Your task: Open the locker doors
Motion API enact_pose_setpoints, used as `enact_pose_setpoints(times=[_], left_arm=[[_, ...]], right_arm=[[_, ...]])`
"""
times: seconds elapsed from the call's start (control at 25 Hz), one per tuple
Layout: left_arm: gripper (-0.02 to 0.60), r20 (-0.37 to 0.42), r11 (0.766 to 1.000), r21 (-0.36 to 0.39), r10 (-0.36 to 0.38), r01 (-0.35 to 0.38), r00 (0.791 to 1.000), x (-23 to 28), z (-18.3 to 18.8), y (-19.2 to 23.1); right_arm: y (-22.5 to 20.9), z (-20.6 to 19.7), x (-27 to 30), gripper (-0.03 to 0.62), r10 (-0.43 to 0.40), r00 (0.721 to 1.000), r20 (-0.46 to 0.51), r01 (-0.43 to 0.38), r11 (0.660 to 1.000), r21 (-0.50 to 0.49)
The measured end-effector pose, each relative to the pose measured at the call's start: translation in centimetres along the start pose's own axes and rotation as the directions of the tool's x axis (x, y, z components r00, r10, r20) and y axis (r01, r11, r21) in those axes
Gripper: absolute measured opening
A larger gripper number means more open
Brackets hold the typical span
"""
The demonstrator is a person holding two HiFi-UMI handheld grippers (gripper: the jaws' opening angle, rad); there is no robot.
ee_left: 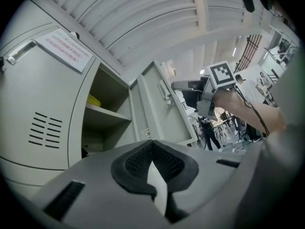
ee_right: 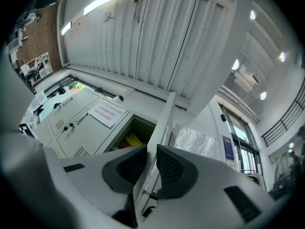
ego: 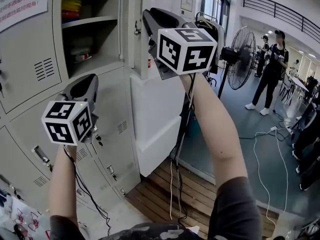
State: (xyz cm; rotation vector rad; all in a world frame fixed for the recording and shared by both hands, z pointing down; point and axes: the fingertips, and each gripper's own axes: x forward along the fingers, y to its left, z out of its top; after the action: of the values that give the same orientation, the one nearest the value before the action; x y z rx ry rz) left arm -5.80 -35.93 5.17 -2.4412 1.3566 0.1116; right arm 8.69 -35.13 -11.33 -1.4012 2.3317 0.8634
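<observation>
A paper notice [ego: 22, 1] printed in red characters is fixed to an upper locker door; it is cut off by the frame and its print is too blurred to be read. A blue poster [ee_right: 229, 149] is seen on the wall beside the windows, its wording too small to make out. Each gripper carries a white cube with black square markers, the right cube [ego: 186, 49] raised high and the left cube [ego: 66, 122] lower. The lockers [ego: 30, 99] are made of smooth grey sheet metal, with slotted vents [ego: 44, 69] and small bar handles [ego: 41, 155]. One upper door [ee_right: 164, 116] stands open, and its thin edge is clamped between the dark ribbed pads of the right gripper [ee_right: 151, 156]. Behind it an open compartment is shown with a flat shelf [ego: 90, 20]; yellow things [ego: 71, 5] lie above the shelf, while what lies below it is in shadow and cannot be identified. The left gripper [ee_left: 152, 144] is held before a closed lower door [ego: 117, 109] with its jaws brought together at the tips and nothing held; whether it touches that door cannot be told. A white cabinet [ego: 155, 119] stands beside the lockers, with wooden floorboards [ego: 200, 189] below it. A standing fan [ego: 245, 59] with a round wire cage and two people [ego: 272, 69] are seen well apart down the hall, and cables [ego: 265, 154] lie loose on the grey floor
</observation>
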Motion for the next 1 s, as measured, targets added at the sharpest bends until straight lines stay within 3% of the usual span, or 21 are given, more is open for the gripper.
enact_pose_setpoints(times=[0.44, 1.0], left_arm=[[0.008, -0.006, 1.000, -0.002, -0.028, 0.028, 1.000, 4.3, -0.6, -2.9], [0.008, -0.006, 1.000, -0.013, 0.008, -0.008, 1.000, 8.1, -1.6, -4.1]], right_arm=[[-6.6, -2.0, -1.8, 0.058, -0.062, 0.998, 0.019, 0.061, 0.998, 0.013], [-10.5, -4.1, -2.2, 0.051, -0.029, 0.999, 0.040, 0.028, 0.999, 0.037]])
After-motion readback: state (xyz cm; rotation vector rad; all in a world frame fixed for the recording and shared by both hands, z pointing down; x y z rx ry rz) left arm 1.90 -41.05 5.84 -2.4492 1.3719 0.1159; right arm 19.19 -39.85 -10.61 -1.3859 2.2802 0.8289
